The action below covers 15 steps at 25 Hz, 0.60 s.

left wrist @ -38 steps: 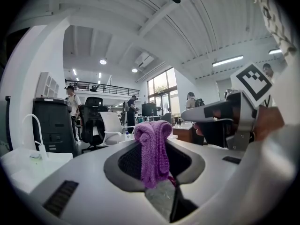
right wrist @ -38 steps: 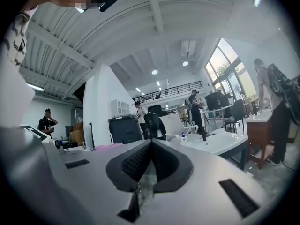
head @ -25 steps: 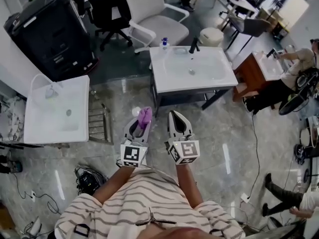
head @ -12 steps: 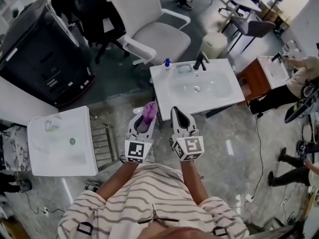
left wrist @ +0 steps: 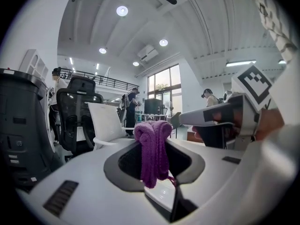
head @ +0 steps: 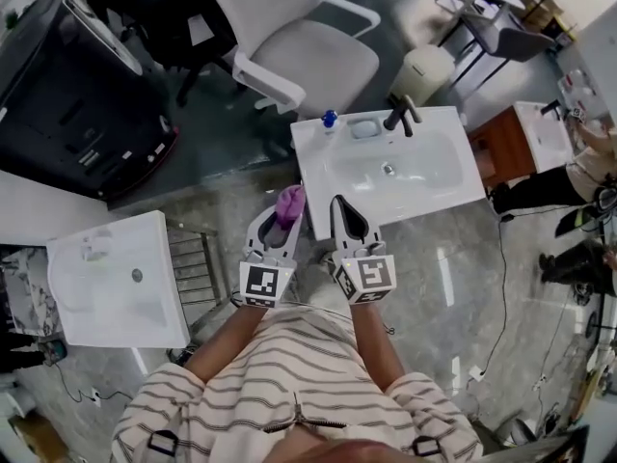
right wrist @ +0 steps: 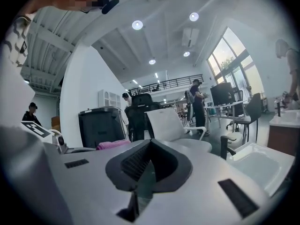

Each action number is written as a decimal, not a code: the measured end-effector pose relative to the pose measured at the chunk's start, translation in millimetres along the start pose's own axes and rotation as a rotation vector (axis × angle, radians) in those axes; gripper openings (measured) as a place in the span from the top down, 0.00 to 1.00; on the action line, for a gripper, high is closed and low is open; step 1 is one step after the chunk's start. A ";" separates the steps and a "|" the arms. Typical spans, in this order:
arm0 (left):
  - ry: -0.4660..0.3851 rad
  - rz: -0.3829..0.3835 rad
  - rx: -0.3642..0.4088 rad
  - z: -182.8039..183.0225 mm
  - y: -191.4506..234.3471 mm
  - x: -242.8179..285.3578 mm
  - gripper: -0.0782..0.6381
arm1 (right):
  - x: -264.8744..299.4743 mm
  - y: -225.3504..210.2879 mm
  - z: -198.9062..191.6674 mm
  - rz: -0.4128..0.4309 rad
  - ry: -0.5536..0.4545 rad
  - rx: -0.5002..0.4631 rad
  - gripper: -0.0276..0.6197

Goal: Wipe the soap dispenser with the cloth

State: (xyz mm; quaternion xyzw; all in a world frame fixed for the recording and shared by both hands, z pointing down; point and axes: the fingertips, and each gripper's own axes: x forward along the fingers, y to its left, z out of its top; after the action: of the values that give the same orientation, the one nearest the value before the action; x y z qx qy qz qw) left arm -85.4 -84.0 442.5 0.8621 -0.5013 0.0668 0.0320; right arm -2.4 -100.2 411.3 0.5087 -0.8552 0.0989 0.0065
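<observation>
Two grippers side by side, aimed at white washbasin. Left gripper pinches purple cloth, bunched at jaw tips. Right gripper pressed together, nothing between jaws. Basin front edge just beyond tips. Soap dispenser, blue-capped, upright at basin's back-left corner, well apart from cloth, left of black faucet. Glossy grey floor open right of grippers. White office chair behind basin. Second white basin and metal rack at left; black cabinet beyond.

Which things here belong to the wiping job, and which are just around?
Job: purple cloth, in the left gripper; blue-topped soap dispenser on the middle sink.
Just around: white chair; black cabinet; sink at left; right gripper, shut and empty.
</observation>
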 end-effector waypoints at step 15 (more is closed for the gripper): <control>0.051 0.053 -0.014 -18.3 9.3 111.6 0.73 | 93.4 -85.1 -31.0 0.114 0.076 -0.006 0.94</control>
State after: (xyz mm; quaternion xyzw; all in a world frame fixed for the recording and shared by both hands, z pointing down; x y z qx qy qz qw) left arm -40.6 -182.4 476.9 0.8462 -0.5236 0.0858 0.0491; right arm 24.0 -215.3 465.9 0.4551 -0.8822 0.1155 0.0348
